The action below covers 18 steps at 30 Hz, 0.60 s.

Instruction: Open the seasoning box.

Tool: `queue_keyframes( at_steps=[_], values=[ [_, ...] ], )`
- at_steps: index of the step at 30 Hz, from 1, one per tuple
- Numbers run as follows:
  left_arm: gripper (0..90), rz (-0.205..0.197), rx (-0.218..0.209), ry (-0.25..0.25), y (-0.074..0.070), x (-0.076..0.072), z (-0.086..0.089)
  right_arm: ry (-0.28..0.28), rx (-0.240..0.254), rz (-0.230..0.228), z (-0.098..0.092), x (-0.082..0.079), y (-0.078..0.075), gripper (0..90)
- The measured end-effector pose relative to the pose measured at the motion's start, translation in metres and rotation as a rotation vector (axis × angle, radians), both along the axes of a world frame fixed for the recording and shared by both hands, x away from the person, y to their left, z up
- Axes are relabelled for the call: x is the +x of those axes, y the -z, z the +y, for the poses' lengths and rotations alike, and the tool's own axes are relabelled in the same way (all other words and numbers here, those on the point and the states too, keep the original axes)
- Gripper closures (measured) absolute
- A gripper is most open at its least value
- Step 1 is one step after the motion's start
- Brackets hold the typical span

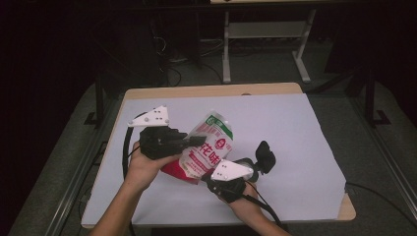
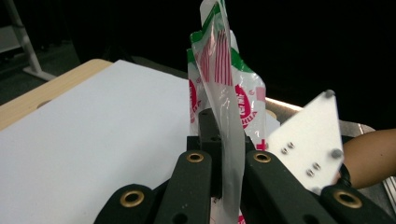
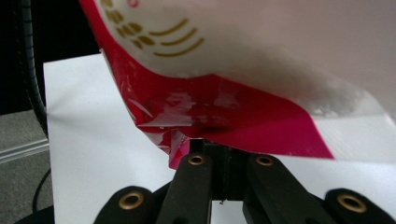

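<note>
Left gripper [image 1: 199, 141] jaws are clenched on the side edge of the snack bag [image 1: 209, 147], mid-frame in the high view. In the left gripper view the bag's [image 2: 224, 93] thin edge runs up between the two black jaws, pinched, with the green-and-red printed top standing above them at center. Right gripper [image 1: 209, 178] is clamped on the bag's red bottom corner, lower center of the high view. In the right gripper view the red seam [image 3: 210, 116] sits right at the jaw tips and the white-and-gold print spreads across the upper frame. Bag is held between both grippers, tilted, over the white sheet [image 1: 275, 128]; can't tell whether its low corner touches the sheet. Bag looks sealed and puffy; contents can't be seen.

Around: a black object [image 1: 265, 155] lies on the sheet just right of the right gripper, near the bag, not touching it. The sheet covers most of the wooden table [image 1: 211, 91], wood showing along the top edge. Table legs [image 1: 268, 44] of another stand are at upper center, on grey floor. Nothing sits between the grippers and the bag.
</note>
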State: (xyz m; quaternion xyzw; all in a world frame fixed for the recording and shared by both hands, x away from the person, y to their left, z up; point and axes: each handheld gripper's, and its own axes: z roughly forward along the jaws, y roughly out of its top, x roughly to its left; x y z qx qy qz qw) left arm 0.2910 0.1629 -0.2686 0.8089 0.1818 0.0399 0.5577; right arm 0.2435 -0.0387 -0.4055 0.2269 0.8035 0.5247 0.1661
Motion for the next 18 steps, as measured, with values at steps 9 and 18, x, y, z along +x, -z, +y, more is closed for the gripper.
queue_keyframes(
  at_steps=[9, 18],
  values=[
    [90.0, 0.036, 0.065, -0.011, -0.001, 0.008, -0.008, -0.021, -0.027, 0.003, 0.008, 0.001, 0.003, 90.0],
    [90.0, 0.060, 0.079, 0.019, -0.004, 0.012, -0.017, -0.017, -0.033, 0.002, 0.004, 0.001, 0.002, 90.0]
  ],
)
